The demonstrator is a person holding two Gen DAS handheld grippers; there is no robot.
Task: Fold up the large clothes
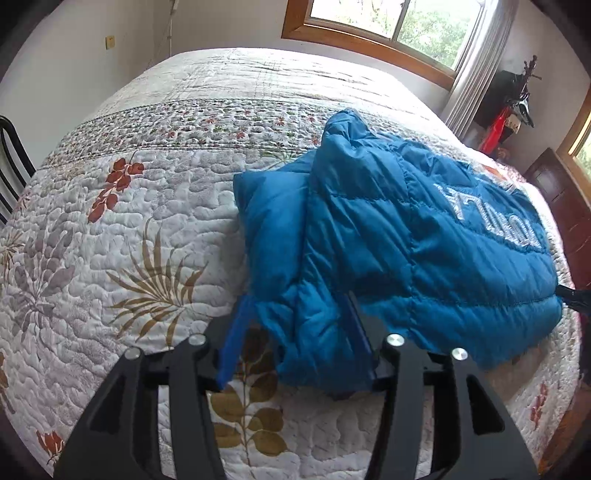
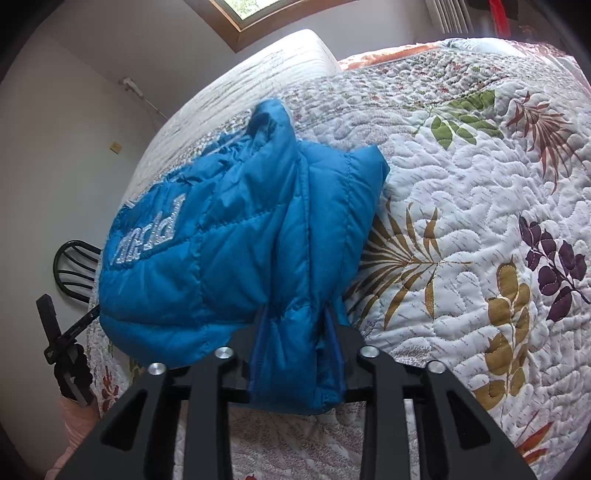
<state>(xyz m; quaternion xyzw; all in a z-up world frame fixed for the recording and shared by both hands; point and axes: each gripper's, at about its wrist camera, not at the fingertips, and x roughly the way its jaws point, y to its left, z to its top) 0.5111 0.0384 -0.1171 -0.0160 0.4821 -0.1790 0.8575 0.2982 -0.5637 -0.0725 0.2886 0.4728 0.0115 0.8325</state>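
Daylight from a wood-framed window (image 1: 380, 22) falls on a bed covered by a white quilt (image 1: 122, 221) stitched with leaves and flowers. On it lies a folded blue puffer jacket (image 1: 388, 236) bearing white embroidered lettering (image 2: 151, 236), too distorted to read. Both grippers meet the jacket's near edge: the left gripper (image 1: 295, 332) stands partly open around one corner, its left finger clear of the cloth; the right gripper (image 2: 297, 332) stands partly open around the other corner, cloth bunched between its fingers
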